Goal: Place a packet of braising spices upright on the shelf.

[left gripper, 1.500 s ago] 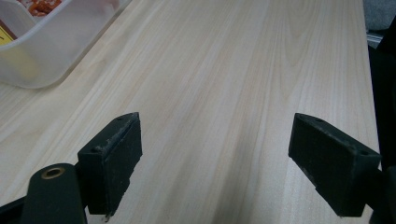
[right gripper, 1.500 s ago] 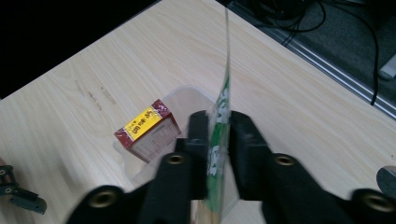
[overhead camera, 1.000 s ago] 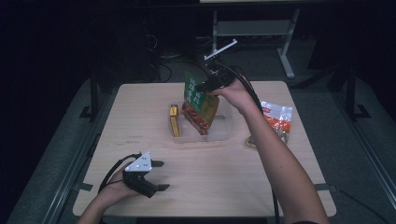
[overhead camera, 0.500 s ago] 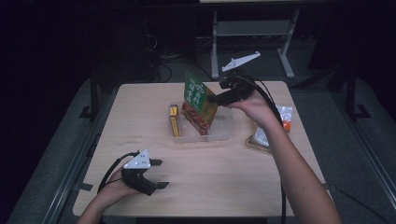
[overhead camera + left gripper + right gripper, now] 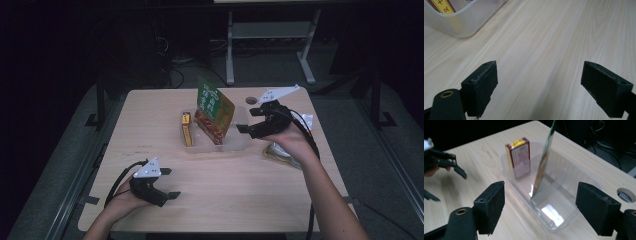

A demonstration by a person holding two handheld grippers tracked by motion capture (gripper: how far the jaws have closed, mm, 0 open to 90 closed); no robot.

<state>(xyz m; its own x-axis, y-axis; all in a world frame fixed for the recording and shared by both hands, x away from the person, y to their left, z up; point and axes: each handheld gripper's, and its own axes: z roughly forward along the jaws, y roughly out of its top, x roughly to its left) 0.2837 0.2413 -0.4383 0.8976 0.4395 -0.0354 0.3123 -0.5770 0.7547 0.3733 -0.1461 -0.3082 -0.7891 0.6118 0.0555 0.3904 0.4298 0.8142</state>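
The clear container (image 5: 235, 142) sits mid-table (image 5: 240, 200) holding the small box (image 5: 186, 129) at its left end and the upright packet (image 5: 214, 110) beside it, with another packet (image 5: 282, 152) lying right of the container.

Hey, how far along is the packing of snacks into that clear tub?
Looks done: a small red and yellow box and a green snack bag stand in the clear tub. In hand: nothing; the right tongs hang open beside the tub, and the left tongs rest open on the table. Likely left: the packet under the right forearm.
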